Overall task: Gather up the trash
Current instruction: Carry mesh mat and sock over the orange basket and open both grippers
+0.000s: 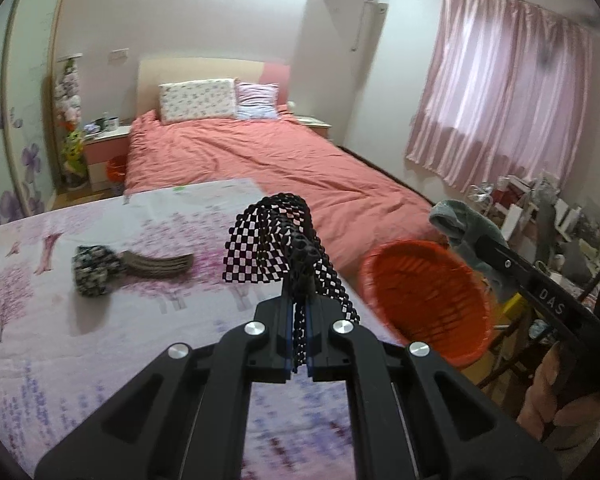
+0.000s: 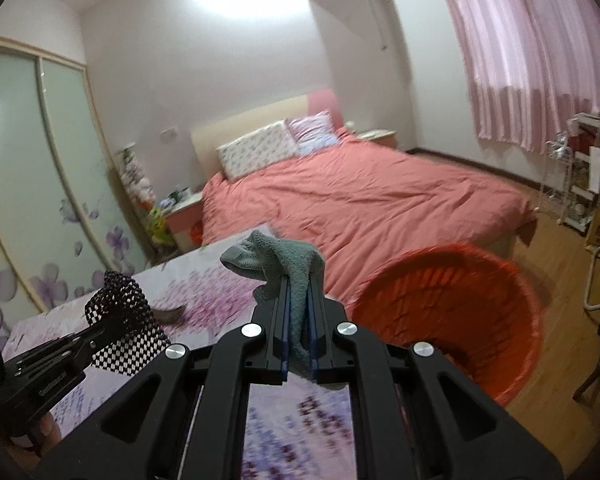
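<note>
We have two pieces in hand. The left hand-held gripper (image 1: 299, 304) is pinched on a black-and-white checkered mesh scrap (image 1: 276, 240), which arches up out of the jaws and droops to either side above the worktop (image 1: 60, 320). The right hand-held gripper (image 2: 299, 312) is pinched on a grey-green sock (image 2: 284, 264), crumpled, its cuff flopping to the left of the fingers. Both pieces are clear of the surface, carried in the air.

Progress, as we judge it: pick-up done for these two, drop not yet done. Neither piece is over the bin opening; both grippers stand at the worktop's edge, with the orange basket (image 2: 520, 312) beside and below it on the wooden floor (image 2: 560, 420), to the right.

Left on the worktop: a dark speckled bundle (image 1: 92, 270) touching a ribbed brown piece that looks like corrugated cardboard (image 1: 160, 266). These lie well to the left of the mesh on the flowered cloth. We take them for the remaining trash, so roughly half the collecting looks to be ahead of us.

Containers: the orange basket has slatted walls and a wide round mouth. What we can see of its inside shows only the walls; the bottom is partly hidden behind the right gripper and blurred, so we cannot say whether anything lies in it. A smaller orange bin (image 1: 116, 170) stands by the nightstand at the far side of the bed (image 1: 280, 160); its contents cannot be made out.
</note>
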`<state>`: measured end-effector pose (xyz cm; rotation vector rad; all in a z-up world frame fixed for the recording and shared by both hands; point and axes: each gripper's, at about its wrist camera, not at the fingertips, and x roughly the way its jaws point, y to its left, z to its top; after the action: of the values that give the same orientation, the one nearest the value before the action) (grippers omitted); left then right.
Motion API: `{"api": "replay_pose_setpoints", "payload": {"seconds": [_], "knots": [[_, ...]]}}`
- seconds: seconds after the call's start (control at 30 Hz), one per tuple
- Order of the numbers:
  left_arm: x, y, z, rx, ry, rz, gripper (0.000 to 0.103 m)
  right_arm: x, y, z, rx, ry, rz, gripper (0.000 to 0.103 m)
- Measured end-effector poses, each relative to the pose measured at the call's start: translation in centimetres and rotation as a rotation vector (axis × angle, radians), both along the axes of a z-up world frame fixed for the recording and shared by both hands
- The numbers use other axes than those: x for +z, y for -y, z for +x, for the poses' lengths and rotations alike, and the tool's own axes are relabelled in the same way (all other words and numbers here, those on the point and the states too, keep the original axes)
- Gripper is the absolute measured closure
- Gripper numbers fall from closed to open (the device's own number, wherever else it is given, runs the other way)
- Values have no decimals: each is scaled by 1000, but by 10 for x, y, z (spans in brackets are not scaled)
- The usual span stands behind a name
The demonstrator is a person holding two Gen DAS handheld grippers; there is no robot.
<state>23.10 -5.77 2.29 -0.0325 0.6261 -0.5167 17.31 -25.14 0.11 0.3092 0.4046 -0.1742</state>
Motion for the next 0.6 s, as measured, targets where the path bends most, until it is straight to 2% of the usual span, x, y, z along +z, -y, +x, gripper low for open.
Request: {"api": "replay_pose_setpoints", "payload": {"seconds": [0.33,0.6], "knots": [[-5,84,8,-145,-27,-41,97,-7,64,-1,-126,21,54,96],[-32,163,21,-252,-68,7,97,-24,109,0,-188,6,130,96]]}}
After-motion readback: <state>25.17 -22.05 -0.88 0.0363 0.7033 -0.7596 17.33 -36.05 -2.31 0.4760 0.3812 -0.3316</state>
